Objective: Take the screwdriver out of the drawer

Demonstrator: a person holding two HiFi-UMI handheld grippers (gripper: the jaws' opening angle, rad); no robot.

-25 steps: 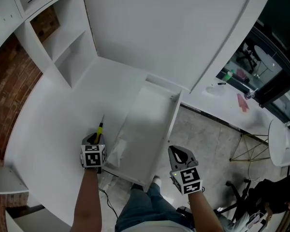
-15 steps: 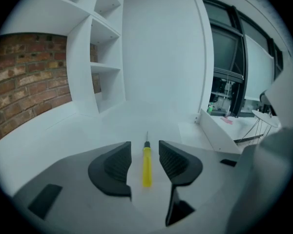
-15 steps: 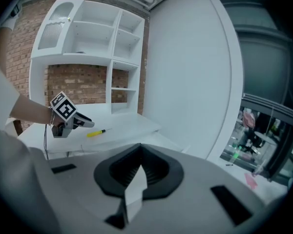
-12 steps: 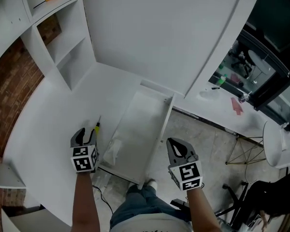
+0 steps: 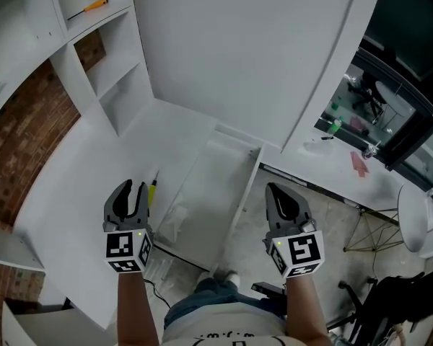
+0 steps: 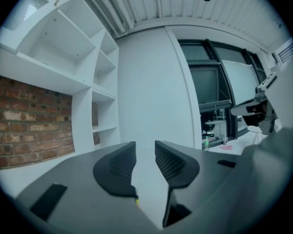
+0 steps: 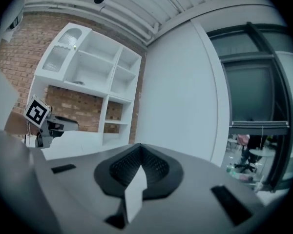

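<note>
The job looks almost done. The screwdriver [image 5: 152, 188] with the yellow handle is not in the drawer [image 5: 211, 182]. It lies on the white desk [image 5: 79, 186], left of the middle of the head view, just beside the drawer's left side. The left claw [image 5: 132, 187] is close to it but is not touching it. That claw is about half open and closing, with nothing between its two sides. The right claw [image 5: 278, 192], in the lower right of the frame, is pressed together and holds nothing. I think the only thing left may be to push the open drawer back in. Counting: two claws, one drawer, and two screwdrivers, because an orange screwdriver [image 5: 95, 6] lies on a shelf [image 5: 119, 11] in the upper left
</note>
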